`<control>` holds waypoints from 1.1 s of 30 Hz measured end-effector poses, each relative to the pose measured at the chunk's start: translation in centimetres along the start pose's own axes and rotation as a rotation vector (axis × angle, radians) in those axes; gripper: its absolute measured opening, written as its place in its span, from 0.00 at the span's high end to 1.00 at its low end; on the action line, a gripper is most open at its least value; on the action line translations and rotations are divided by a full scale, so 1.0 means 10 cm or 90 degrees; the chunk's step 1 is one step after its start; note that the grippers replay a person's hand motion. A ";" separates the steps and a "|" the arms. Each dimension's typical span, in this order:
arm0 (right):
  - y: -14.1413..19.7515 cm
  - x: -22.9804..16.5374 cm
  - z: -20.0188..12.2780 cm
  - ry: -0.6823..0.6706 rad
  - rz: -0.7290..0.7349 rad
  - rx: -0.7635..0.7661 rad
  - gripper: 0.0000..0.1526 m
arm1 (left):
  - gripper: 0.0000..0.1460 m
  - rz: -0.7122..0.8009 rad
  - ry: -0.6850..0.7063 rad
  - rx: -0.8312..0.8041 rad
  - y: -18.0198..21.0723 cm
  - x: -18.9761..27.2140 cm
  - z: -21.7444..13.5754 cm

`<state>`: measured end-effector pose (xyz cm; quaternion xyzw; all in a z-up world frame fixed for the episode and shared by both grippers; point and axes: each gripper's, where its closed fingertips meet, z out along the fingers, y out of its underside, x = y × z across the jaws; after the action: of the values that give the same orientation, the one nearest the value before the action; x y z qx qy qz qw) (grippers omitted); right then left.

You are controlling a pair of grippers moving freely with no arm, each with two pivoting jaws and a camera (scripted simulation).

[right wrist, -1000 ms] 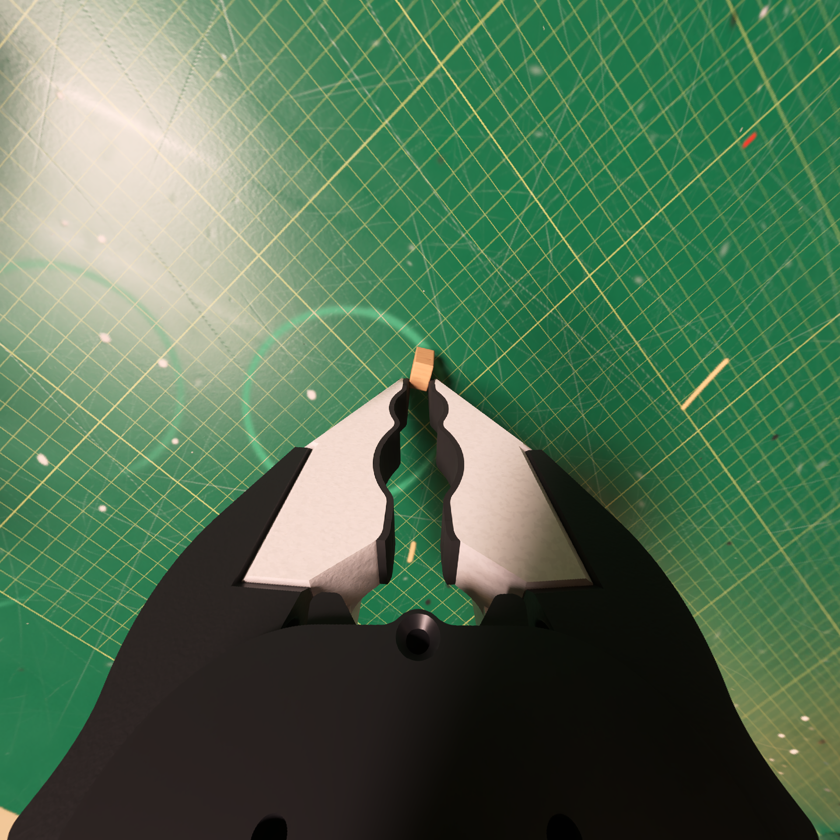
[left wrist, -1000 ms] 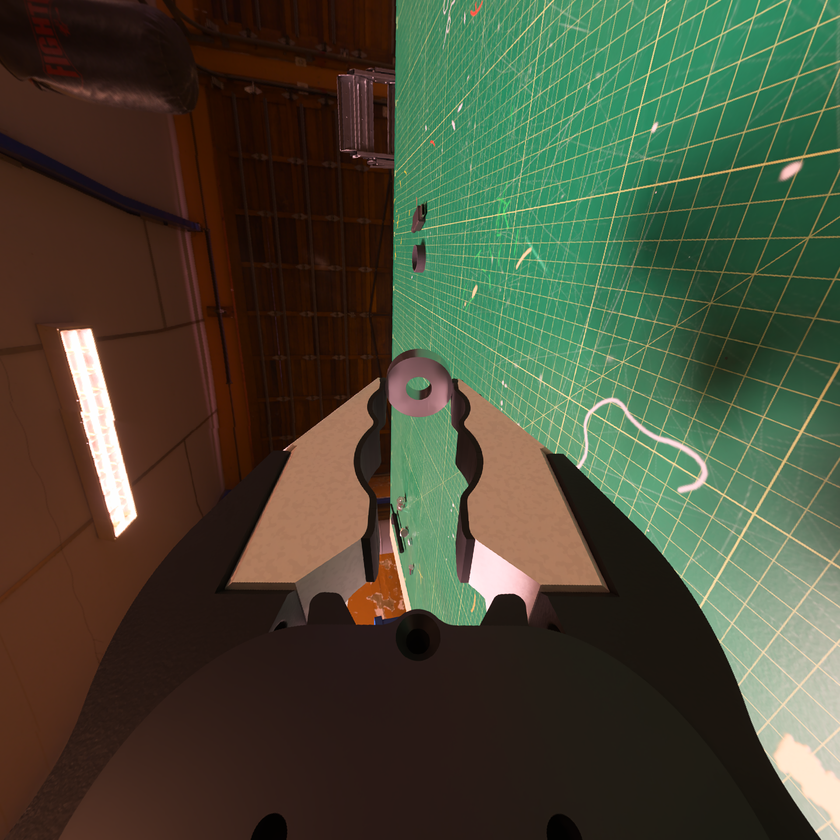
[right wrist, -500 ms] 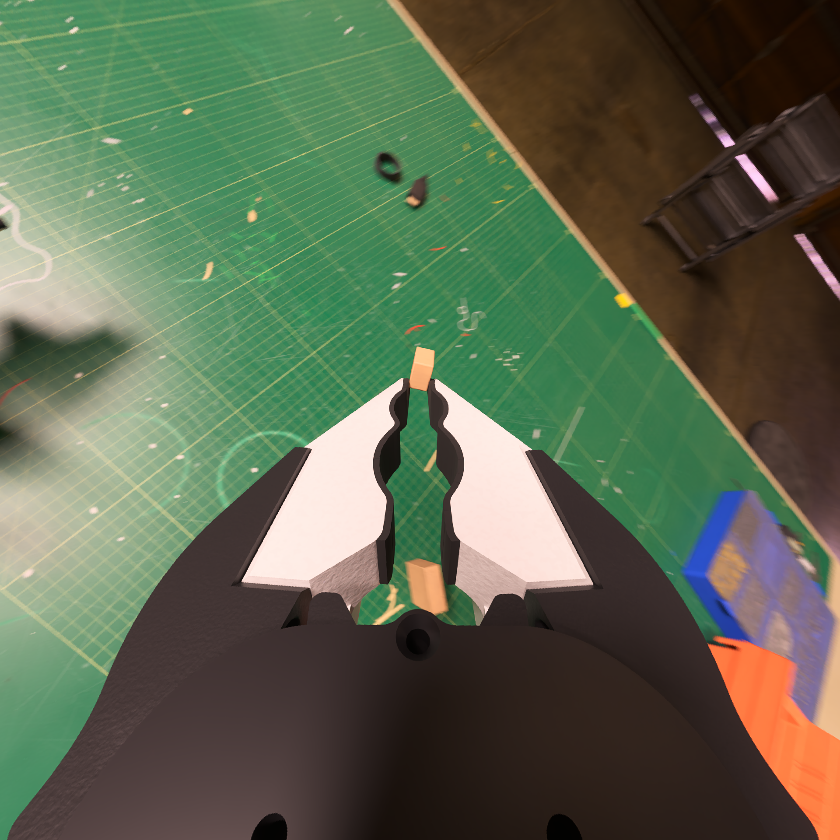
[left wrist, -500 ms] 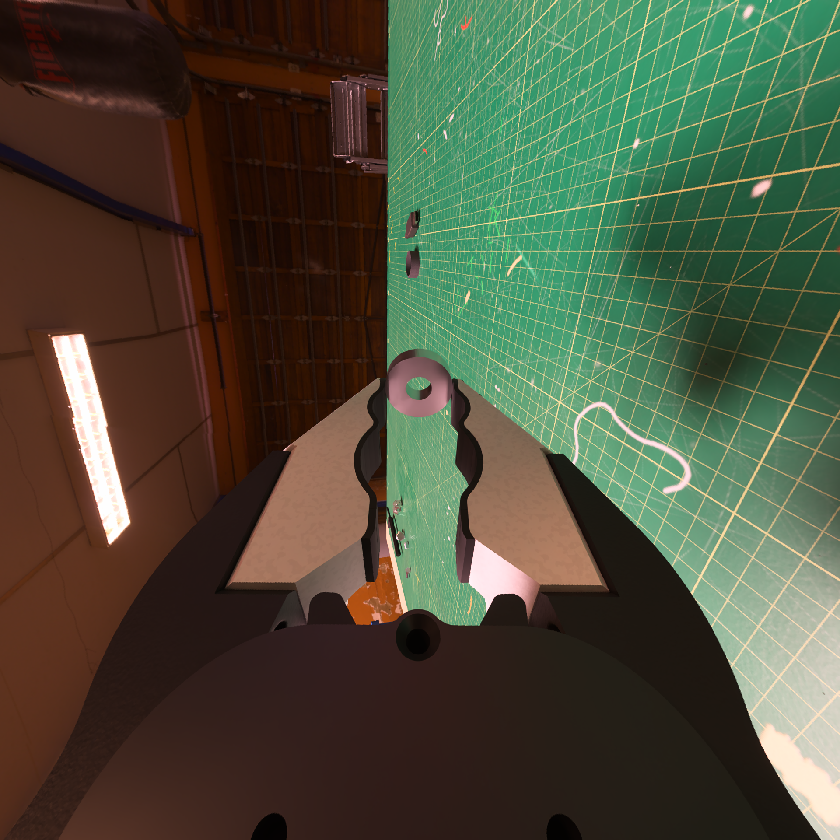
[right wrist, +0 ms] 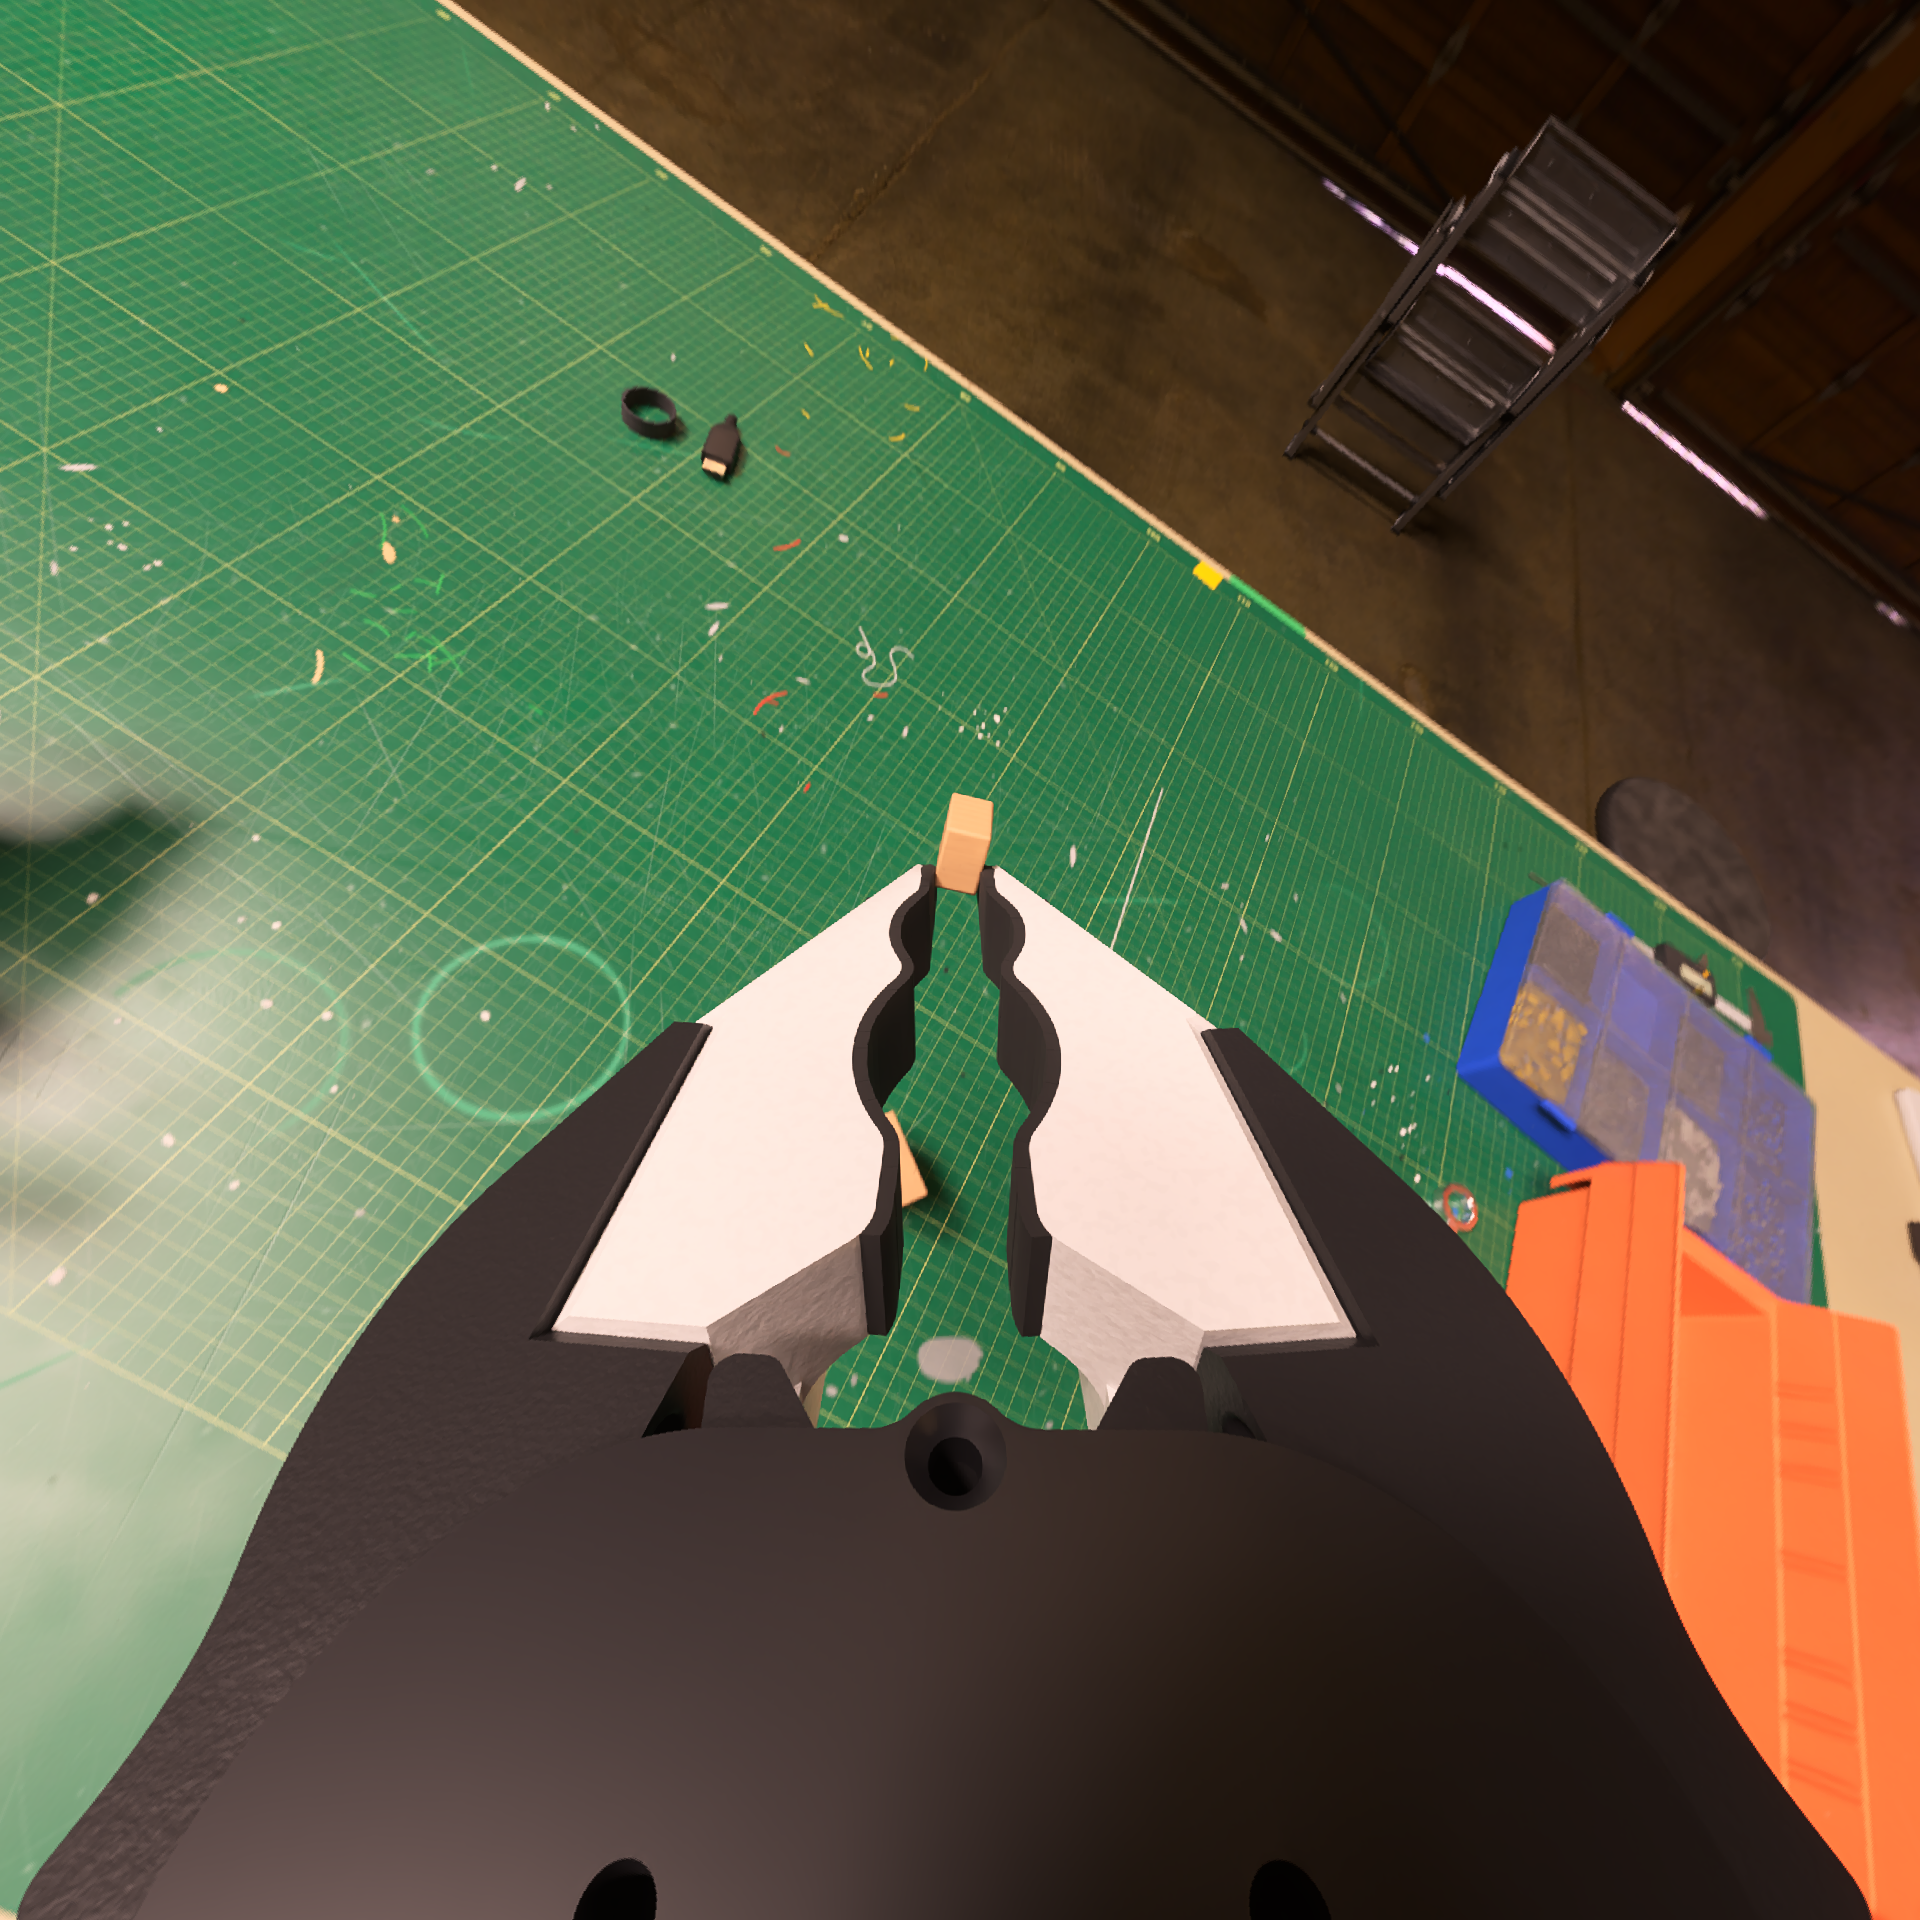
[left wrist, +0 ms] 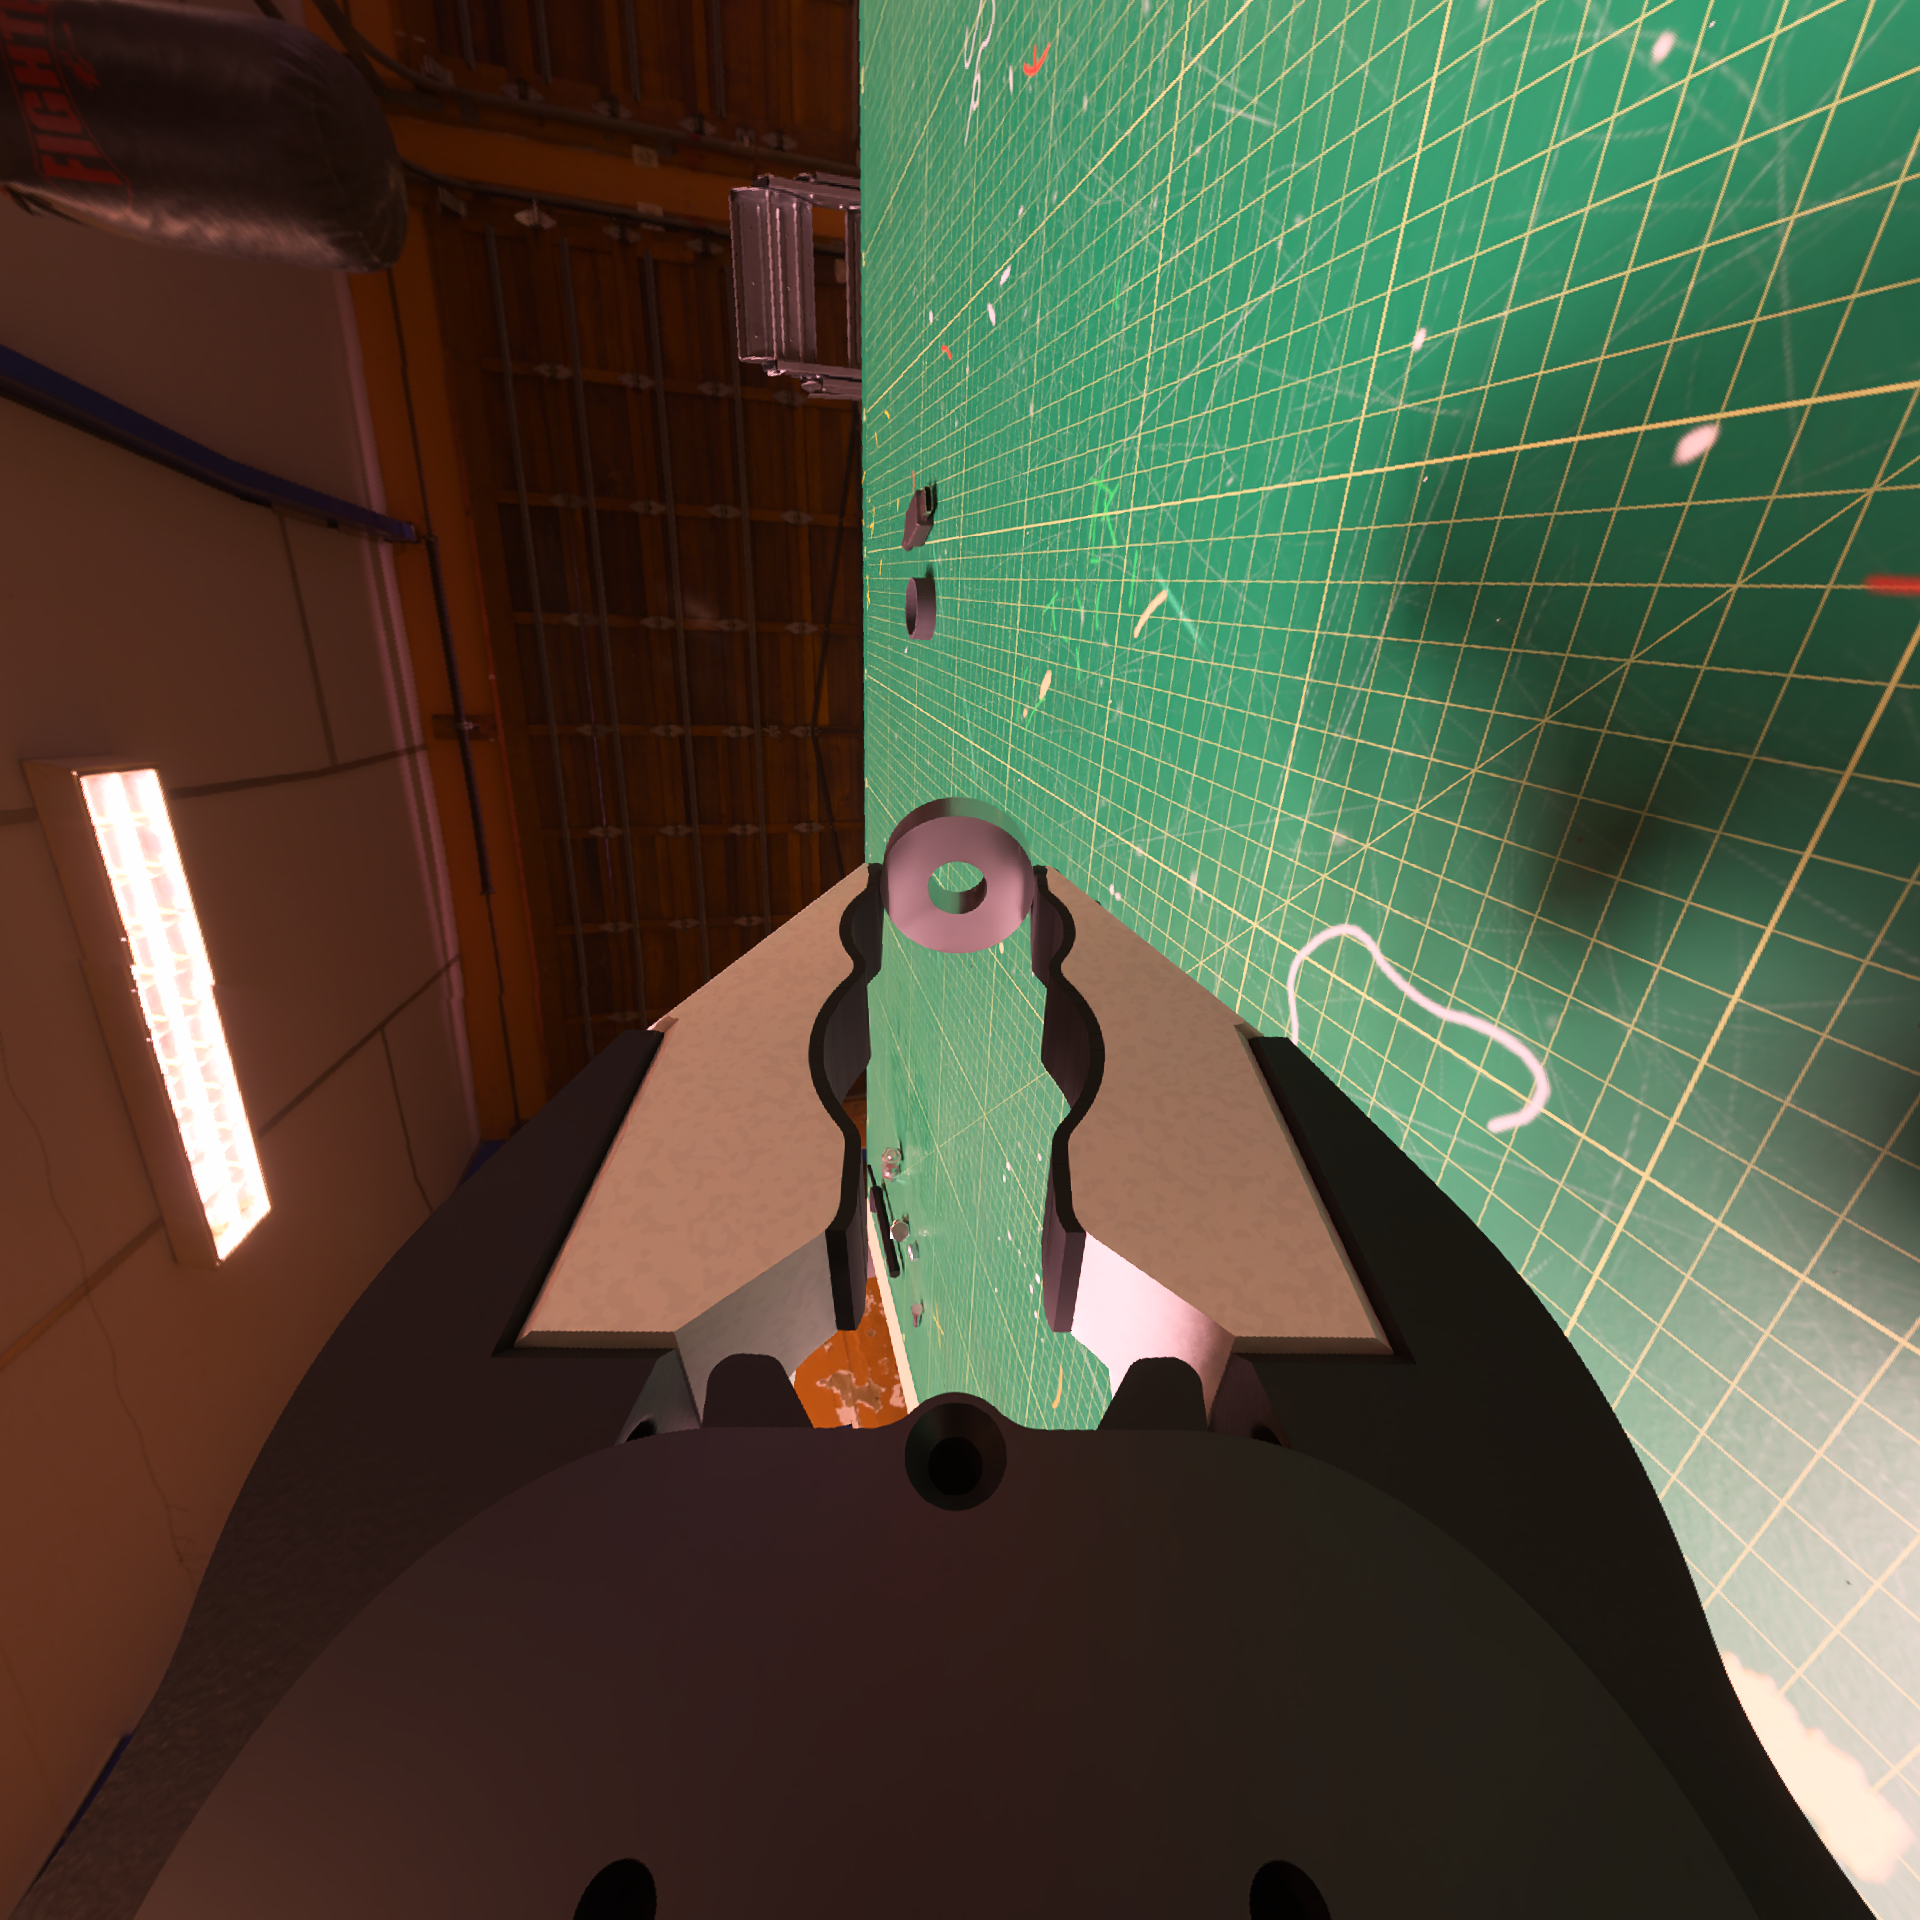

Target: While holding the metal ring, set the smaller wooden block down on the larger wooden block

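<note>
My left gripper (left wrist: 958,883) is shut on the grey metal ring (left wrist: 920,888), held at its fingertips above the green cutting mat (left wrist: 1455,520), which stands sideways in this view. My right gripper (right wrist: 961,878) is shut on the smaller wooden block (right wrist: 964,842), a pale cube sticking out past its fingertips, high above the mat (right wrist: 416,727). The larger wooden block (right wrist: 910,1174) lies on the mat below, seen between the right fingers and partly hidden by the left one.
A black ring (right wrist: 649,411) and a small black plug (right wrist: 719,447) lie on the far part of the mat; both show in the left wrist view too, the ring (left wrist: 921,606) below the plug (left wrist: 918,515). A blue parts box (right wrist: 1631,1049) and an orange bin (right wrist: 1714,1403) stand at the right. The mat's edge (right wrist: 1039,436) borders a dark floor with a metal rack (right wrist: 1486,312).
My right gripper has swung up and away with the small block, from facing the mat closely to looking across it; the larger block slid up between its fingers. The left gripper barely moved.
</note>
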<state>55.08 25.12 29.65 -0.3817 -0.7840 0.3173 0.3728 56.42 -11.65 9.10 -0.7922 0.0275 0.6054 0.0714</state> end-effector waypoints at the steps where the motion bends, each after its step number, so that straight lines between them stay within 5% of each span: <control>1: 0.07 0.00 -0.03 -0.002 0.006 -0.005 0.95 | 0.81 0.001 0.001 0.001 -0.01 0.01 0.00; 10: 0.84 -0.07 0.01 -0.105 0.010 -0.145 0.95 | 0.81 0.005 0.009 0.007 -0.05 0.05 0.01; 18: 1.64 -0.15 0.20 -0.312 -0.069 -0.307 0.95 | 0.81 0.010 0.010 0.009 -0.08 0.06 0.00; 33: 2.08 -0.24 1.07 -0.385 -0.182 -0.588 0.95 | 0.81 0.016 0.015 0.008 -0.10 0.10 -0.03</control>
<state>54.76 31.43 6.98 -0.2875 -0.9570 -0.0172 -0.0345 57.12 -10.67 8.28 -0.7982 0.0423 0.5970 0.0688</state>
